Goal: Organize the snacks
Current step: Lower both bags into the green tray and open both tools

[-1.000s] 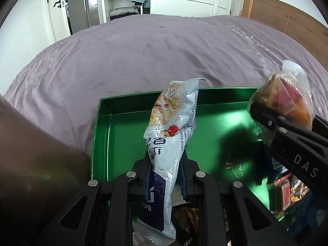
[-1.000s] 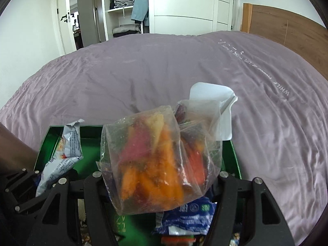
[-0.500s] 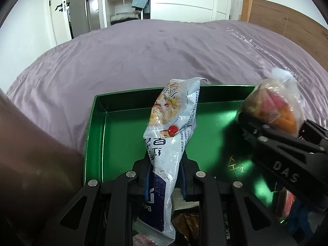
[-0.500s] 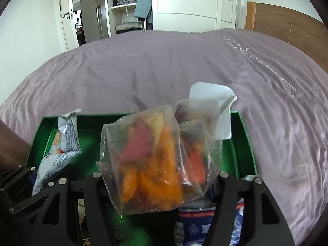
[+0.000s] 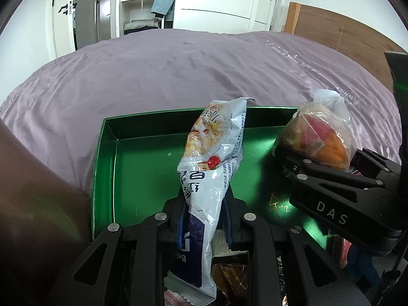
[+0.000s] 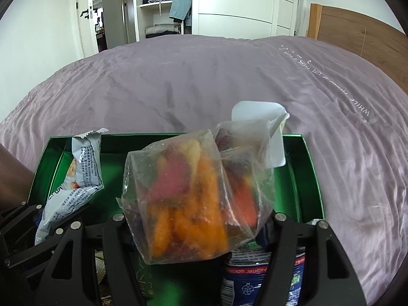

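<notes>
Mid-task. Your left gripper (image 5: 205, 204) jaws grasp the white snack packet (image 5: 214, 158); your right gripper (image 6: 199, 229) jaws grasp the clear bag of dried fruit (image 6: 188, 199). Both hang over the green tray (image 5: 142, 163), bare toward 12 o'clock. More wrappers wait at 6 o'clock.

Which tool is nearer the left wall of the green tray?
Left. The left tool, gripping the white snack packet, is nearer the green tray's left wall; the right tool, holding the clear snack bag, is over the tray's right side.
</notes>
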